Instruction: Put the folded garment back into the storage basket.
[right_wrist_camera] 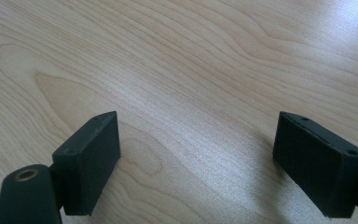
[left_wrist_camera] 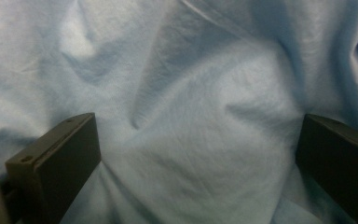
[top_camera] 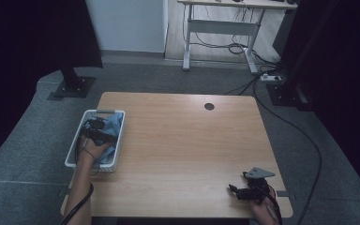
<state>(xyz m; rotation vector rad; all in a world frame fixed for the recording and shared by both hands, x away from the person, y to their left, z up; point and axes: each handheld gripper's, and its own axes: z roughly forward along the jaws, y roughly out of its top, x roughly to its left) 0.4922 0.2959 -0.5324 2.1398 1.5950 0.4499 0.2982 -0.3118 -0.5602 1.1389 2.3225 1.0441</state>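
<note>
Two hand-held grippers are at work over a light wooden table [top_camera: 183,140]. At the near left edge stands a white plastic slatted basket [top_camera: 75,149], and a crumpled pale blue cloth [left_wrist_camera: 191,107] lies inside it, bunched in folds, probably so it stays gathered in one place. The left gripper [top_camera: 96,127] hangs over the basket with its jaws spread wide; the cloth bulges between the black pads [left_wrist_camera: 67,149] but they do not pinch it. The right gripper [top_camera: 236,190] rests at the near right corner, well apart, jaws also wide over bare wood, holding nothing, seemingly parked out of the way.
</note>
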